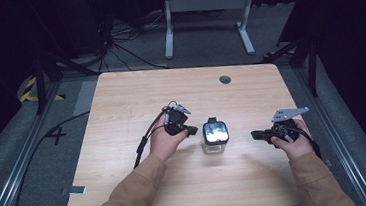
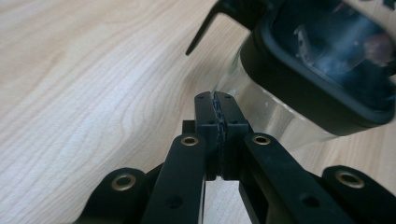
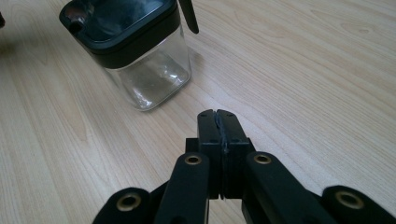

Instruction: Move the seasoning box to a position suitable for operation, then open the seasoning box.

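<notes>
Left claw (image 2: 219,105) pressed together beside jar (image 1: 214,136); right claw (image 3: 218,122) together, apart.

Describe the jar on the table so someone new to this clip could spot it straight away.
Start from the light wooden table. Near its middle, between the left gripper and the right gripper, both shut, stands the jar. It is a small square clear container with a black-rimmed lid, the one see-through thing there.
</notes>
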Demonstrator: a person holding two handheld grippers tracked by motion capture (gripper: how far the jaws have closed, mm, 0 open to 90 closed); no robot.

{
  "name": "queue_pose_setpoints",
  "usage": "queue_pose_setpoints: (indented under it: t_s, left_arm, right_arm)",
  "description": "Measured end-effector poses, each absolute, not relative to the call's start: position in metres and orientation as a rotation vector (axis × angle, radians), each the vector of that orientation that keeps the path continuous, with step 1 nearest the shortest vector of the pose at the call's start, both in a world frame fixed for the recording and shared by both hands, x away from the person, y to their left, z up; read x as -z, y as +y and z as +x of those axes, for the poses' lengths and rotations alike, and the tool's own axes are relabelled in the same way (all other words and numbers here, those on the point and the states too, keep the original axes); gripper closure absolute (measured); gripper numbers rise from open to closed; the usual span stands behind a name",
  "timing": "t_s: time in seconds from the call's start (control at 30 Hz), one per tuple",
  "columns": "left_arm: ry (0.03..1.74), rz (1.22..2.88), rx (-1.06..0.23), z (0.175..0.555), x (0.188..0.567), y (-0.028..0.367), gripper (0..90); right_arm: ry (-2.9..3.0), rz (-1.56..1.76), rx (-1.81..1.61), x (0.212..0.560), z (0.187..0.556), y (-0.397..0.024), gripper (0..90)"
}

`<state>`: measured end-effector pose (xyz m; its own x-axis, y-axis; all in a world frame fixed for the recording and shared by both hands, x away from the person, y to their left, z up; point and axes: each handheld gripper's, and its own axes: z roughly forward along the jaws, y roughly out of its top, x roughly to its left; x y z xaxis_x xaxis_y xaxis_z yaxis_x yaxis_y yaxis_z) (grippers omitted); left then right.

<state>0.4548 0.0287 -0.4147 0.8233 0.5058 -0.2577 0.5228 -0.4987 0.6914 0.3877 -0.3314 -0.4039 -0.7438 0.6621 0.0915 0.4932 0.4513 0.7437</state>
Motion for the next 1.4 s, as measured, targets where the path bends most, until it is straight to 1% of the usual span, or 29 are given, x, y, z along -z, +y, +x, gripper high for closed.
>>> queue_pose_setpoints:
  t_s: [0.17, 0.27, 0.5, 0.63, 0.73, 0.8, 0.97, 1.17, 1.4]
  left_arm:
    - [0.662, 2.169, 0.008, 0.448, 0.389, 0.035, 88.5]
    - [0.595, 2.174, -0.03, 0.446, 0.373, 0.037, 87.3]
    - [0.53, 2.163, 0.021, 0.457, 0.358, 0.03, 87.2]
    - [0.515, 2.14, 0.08, 0.467, 0.359, 0.019, 87.6]
    - [0.522, 2.142, 0.089, 0.471, 0.363, 0.009, 88.1]
    - [0.516, 2.142, 0.086, 0.473, 0.365, -0.002, 88.5]
    - [0.537, 2.165, 0.06, 0.481, 0.371, -0.015, 89.3]
    - [0.574, 2.201, 0.016, 0.485, 0.376, -0.019, 89.5]
    - [0.594, 2.2, 0.0, 0.488, 0.38, -0.021, 89.6]
  right_arm:
    - [2.482, 1.003, -1.181, 0.402, 0.387, -0.333, 89.9]
    - [2.478, 1.001, -1.182, 0.401, 0.386, -0.334, 89.9]
    - [2.479, 1.001, -1.182, 0.401, 0.385, -0.333, 89.9]
    - [2.485, 1.002, -1.185, 0.402, 0.385, -0.332, 89.9]
    - [2.488, 0.995, -1.184, 0.402, 0.386, -0.332, 89.9]
    - [2.489, 0.987, -1.188, 0.402, 0.385, -0.332, 89.9]
    - [2.489, 0.999, -1.198, 0.402, 0.384, -0.333, 89.9]
    - [2.486, 0.997, -1.198, 0.402, 0.383, -0.334, 89.9]
    - [2.485, 0.998, -1.202, 0.402, 0.382, -0.335, 89.9]
